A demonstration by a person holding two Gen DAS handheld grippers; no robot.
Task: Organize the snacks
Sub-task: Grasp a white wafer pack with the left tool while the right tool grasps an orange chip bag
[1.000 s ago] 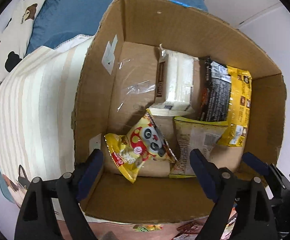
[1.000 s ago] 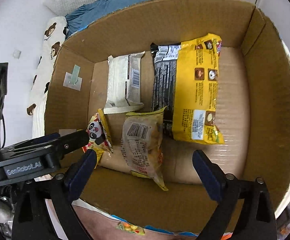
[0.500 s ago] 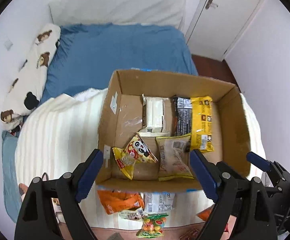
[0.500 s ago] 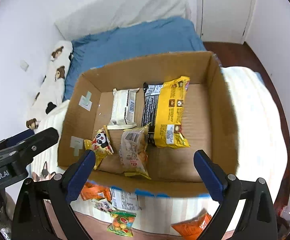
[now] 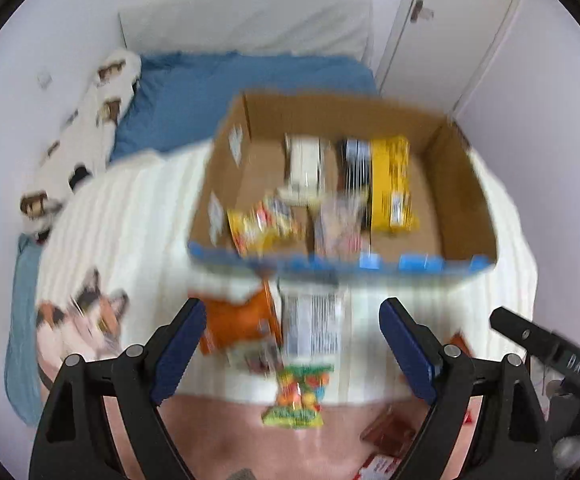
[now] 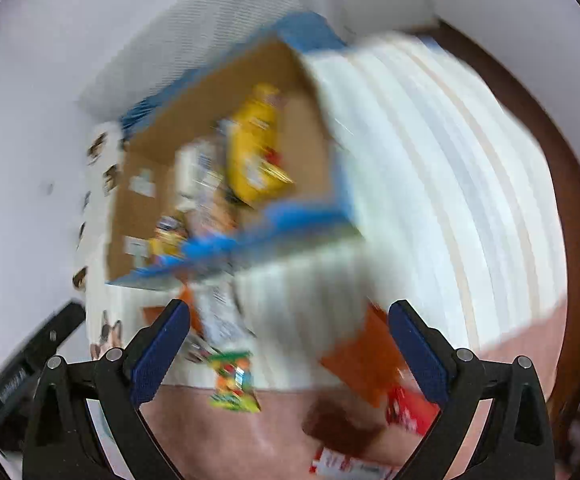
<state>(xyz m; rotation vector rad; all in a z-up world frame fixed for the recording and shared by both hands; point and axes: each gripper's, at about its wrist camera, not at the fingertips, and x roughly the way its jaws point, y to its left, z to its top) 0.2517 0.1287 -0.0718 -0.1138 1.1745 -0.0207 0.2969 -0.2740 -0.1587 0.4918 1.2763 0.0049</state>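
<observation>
Both views are motion-blurred. An open cardboard box [image 5: 466, 196] on the bed holds a yellow packet [image 5: 392, 184], a white packet [image 5: 304, 160], a panda packet [image 5: 262, 224] and a clear bag [image 5: 338, 224]. In front of it lie an orange bag [image 5: 238, 320], a white wrapper [image 5: 310, 324] and a green candy bag [image 5: 298, 396]. My left gripper [image 5: 290, 344] is open and empty above these. My right gripper [image 6: 288, 344] is open and empty, with the box [image 6: 130, 192] to its upper left, an orange bag [image 6: 364, 360] and a red packet [image 6: 406, 408] near its right finger.
A striped white blanket [image 5: 130, 220] covers the bed, with a blue sheet [image 5: 210, 92], a bear-print pillow [image 5: 86, 132] and a cat-print cushion [image 5: 82, 320]. A pink surface [image 5: 230, 432] runs along the front edge. A white door [image 5: 442, 24] stands at the back right.
Both grippers have pulled back and up from the box, so the loose snacks in front of it show. The right view has swung right and tilted.
</observation>
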